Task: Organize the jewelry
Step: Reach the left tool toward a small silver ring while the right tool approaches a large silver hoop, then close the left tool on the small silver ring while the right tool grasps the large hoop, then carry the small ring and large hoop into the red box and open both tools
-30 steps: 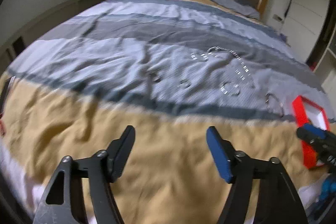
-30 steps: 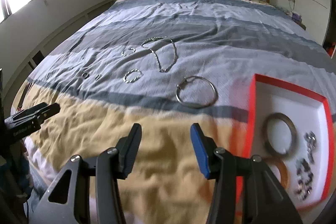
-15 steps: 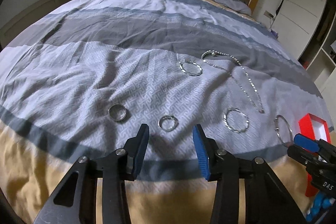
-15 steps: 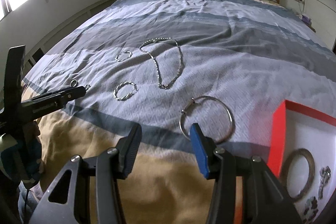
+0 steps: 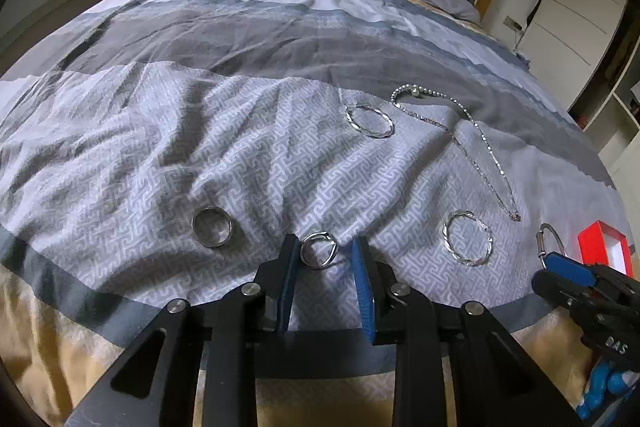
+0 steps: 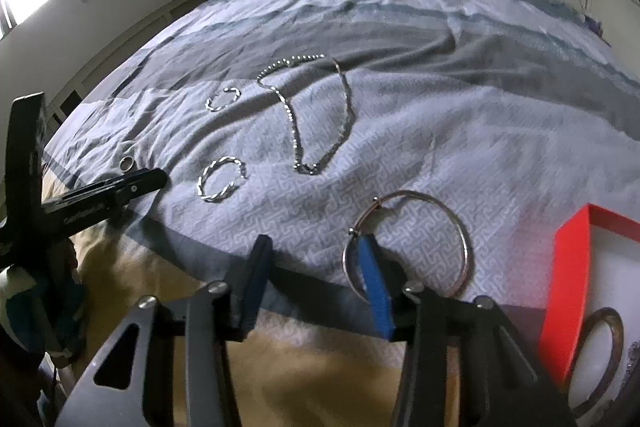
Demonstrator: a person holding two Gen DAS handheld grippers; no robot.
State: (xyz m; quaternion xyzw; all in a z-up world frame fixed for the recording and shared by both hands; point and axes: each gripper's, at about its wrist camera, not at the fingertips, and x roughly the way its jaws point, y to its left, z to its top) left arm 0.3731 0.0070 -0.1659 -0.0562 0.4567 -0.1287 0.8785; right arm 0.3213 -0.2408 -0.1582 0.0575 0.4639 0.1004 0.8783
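Left gripper point(image 5: 325, 250): jaws closing around thin silver ring point(image 5: 318, 249), not yet pinching.
Right gripper point(image 6: 314, 251): spread, closing; right finger over large bangle point(image 6: 408, 243).
Red tray point(image 6: 570, 279): far right on bedspread point(image 6: 420, 107).

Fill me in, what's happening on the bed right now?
A person is clearing jewelry off the bedspread with two handheld grippers. The left gripper is closing around a small silver ring, which sits between its pads, not yet pinched. The right gripper is closing over the near left rim of a large silver bangle, blue pad inside the hoop, no grip yet. A wide ring, two twisted hoops and a chain necklace still lie loose. The red tray already holds pieces.
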